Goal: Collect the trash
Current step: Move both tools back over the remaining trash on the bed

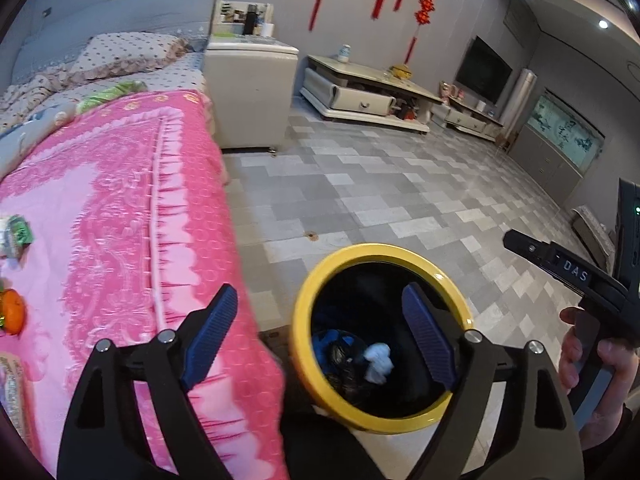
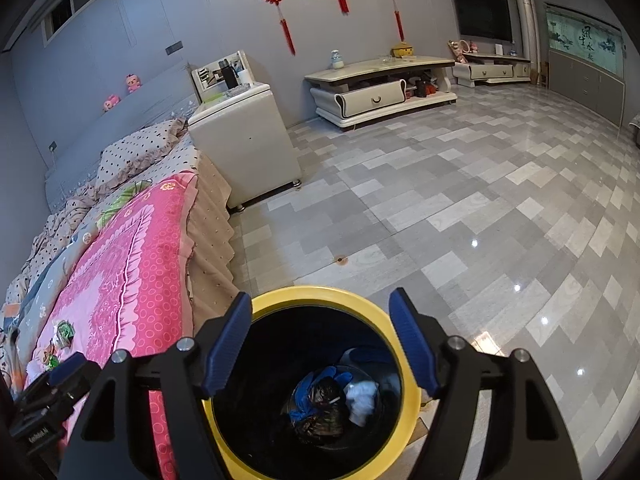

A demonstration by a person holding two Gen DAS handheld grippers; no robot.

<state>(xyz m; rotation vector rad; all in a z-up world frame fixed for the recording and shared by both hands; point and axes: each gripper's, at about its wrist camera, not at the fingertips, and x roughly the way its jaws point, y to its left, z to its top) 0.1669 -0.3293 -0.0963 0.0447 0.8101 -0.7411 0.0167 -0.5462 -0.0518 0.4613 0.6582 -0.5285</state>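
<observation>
Both grippers hang wide open and empty over the yellow-rimmed bin point(image 2: 404, 336); left gripper point(image 1: 316, 340) sits nearer the green wrapper point(image 1: 18, 234), far left on the bed point(image 1: 120, 208); right gripper point(image 2: 320, 344) further off.

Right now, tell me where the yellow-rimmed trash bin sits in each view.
Left wrist: the yellow-rimmed trash bin is lower centre-right, beside the pink blanket.
Right wrist: the bin is bottom centre, framed by the open tongs.
Shared landmark: the white crumpled paper inside the bin.
</observation>
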